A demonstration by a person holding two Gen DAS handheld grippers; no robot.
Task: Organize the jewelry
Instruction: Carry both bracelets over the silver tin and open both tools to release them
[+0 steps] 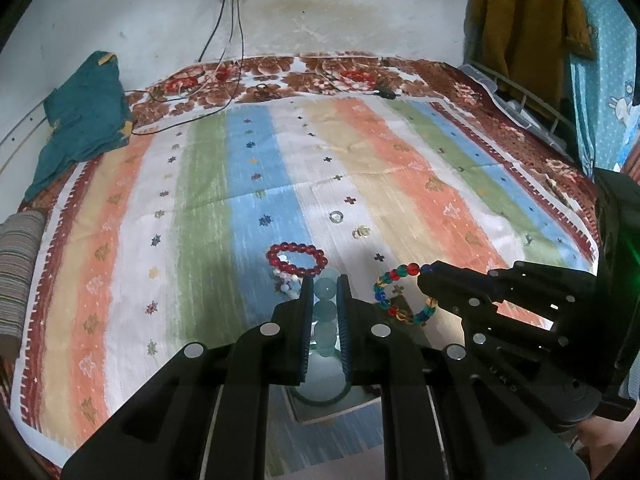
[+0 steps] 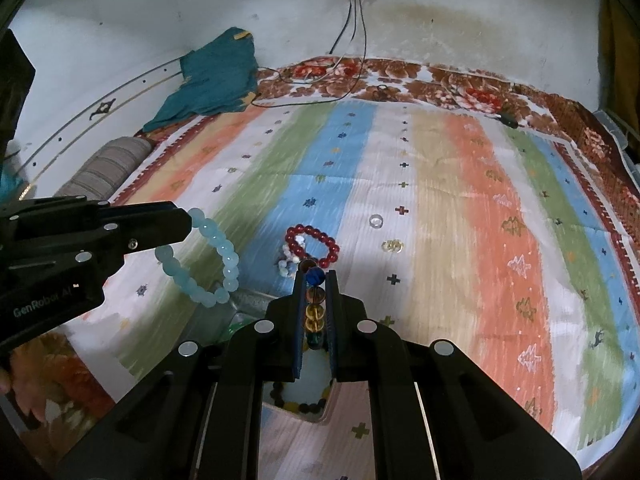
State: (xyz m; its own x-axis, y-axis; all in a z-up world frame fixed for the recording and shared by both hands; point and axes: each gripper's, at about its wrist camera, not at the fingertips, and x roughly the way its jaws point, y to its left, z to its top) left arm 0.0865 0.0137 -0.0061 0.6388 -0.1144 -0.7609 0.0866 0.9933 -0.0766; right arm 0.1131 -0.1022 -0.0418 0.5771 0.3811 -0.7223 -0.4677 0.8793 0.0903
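Note:
My left gripper (image 1: 325, 280) is shut on a pale blue bead bracelet (image 1: 325, 312), held above the striped cloth; it also shows in the right wrist view (image 2: 218, 264), hanging from the left gripper (image 2: 188, 222). My right gripper (image 2: 315, 274) is shut on a multicoloured bead bracelet (image 2: 314, 312), seen in the left wrist view (image 1: 384, 296) hanging from the right gripper (image 1: 424, 274). A red bead bracelet (image 1: 296, 258) (image 2: 316, 242) lies on the cloth with a small white bead bracelet (image 1: 286, 280) (image 2: 289, 258) beside it. A clear ring (image 1: 337, 216) (image 2: 376, 221) and a small yellowish piece (image 1: 361, 232) (image 2: 392, 245) lie further off.
A striped cloth (image 1: 240, 184) covers a floral-edged bed (image 1: 320, 72). A teal garment (image 1: 84, 120) lies at the back left, a striped bolster (image 1: 16, 268) at the left edge. Cables (image 1: 224, 40) run from a wall socket onto the bed. Clothes (image 1: 520, 20) hang at the right.

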